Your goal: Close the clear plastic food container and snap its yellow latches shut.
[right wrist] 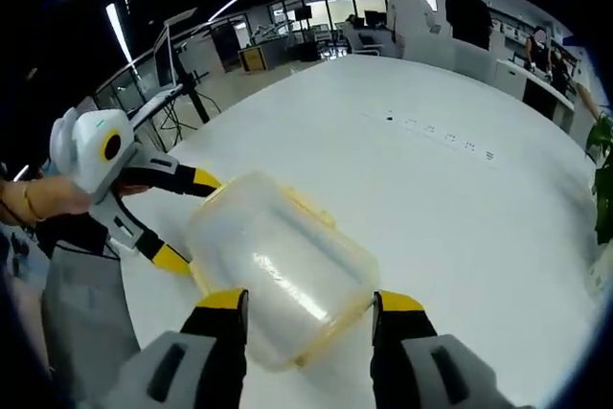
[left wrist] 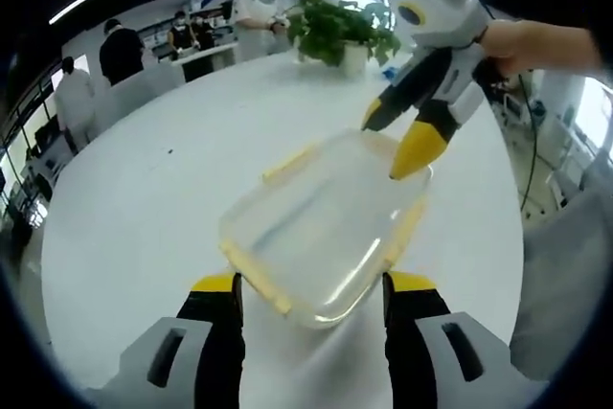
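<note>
Clear rectangular plastic food container with yellow latches (left wrist: 321,232) sitting mid-frame on round white table (left wrist: 134,208), lid on. Left gripper (left wrist: 311,289) spreading wide at bottom of left gripper view, flanking near end, gripping nothing. Right gripper (left wrist: 393,146) hovering upper right, jaws parted, yellow tip touching far edge. Potted green plant (left wrist: 340,31) standing top centre.

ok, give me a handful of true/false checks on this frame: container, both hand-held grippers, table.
1. The clear container sits on a white table. True.
2. The left hand-held gripper has its jaws spread, one on each side of the container's near end. True.
3. The right hand-held gripper is shut on a yellow latch. False: its jaws are open at the container's far end.
4. A potted plant stands on the table. True.
5. The container's trim is red. False: it is yellow.
</note>
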The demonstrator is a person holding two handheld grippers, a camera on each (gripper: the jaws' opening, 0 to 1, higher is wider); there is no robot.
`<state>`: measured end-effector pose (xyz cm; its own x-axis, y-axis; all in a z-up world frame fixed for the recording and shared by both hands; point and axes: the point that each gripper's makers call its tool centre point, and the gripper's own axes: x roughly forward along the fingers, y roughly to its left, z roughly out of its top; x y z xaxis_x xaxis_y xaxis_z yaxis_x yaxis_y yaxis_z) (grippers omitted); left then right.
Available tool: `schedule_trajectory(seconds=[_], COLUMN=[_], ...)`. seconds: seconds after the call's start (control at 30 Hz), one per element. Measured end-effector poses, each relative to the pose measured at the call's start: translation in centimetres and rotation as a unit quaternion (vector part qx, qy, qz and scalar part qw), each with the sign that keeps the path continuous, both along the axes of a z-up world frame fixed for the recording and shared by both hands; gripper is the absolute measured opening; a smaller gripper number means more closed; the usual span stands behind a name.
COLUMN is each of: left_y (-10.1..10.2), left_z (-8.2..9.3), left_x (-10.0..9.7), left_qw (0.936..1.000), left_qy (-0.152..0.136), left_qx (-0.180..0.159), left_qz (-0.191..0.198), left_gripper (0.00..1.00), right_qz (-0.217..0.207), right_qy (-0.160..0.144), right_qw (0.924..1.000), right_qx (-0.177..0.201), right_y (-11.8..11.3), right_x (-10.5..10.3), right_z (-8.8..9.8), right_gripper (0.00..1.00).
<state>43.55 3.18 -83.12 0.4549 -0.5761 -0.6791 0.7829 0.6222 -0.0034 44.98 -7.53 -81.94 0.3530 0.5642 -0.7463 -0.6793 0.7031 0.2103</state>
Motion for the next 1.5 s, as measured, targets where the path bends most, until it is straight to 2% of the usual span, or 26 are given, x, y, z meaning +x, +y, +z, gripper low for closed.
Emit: schedule_trajectory(seconds=[0.3, 0.83, 1.5], left_y=[1.3, 2.5, 2.8], left_z=[-0.1, -0.2, -0.5], left_x=[1.1, 3.6, 6.5], left_qw=[0.9999, 0.9998, 0.9994], left_qy=[-0.002, -0.006, -0.006], left_qx=[0.003, 0.002, -0.011], left_qz=[0.012, 0.019, 0.033], left_gripper=[0.57, 0.57, 0.57], right_qz=[0.008, 0.01, 0.007], right_qy=[-0.005, -0.013, -0.023], right_qw=[0.9999, 0.9998, 0.9993], right_qx=[0.005, 0.013, 0.029], right_y=[1.3, 2.5, 2.8], right_x=[1.2, 3.7, 6.8], right_z=[0.0, 0.1, 0.1], right_gripper=[0.5, 0.51, 0.5])
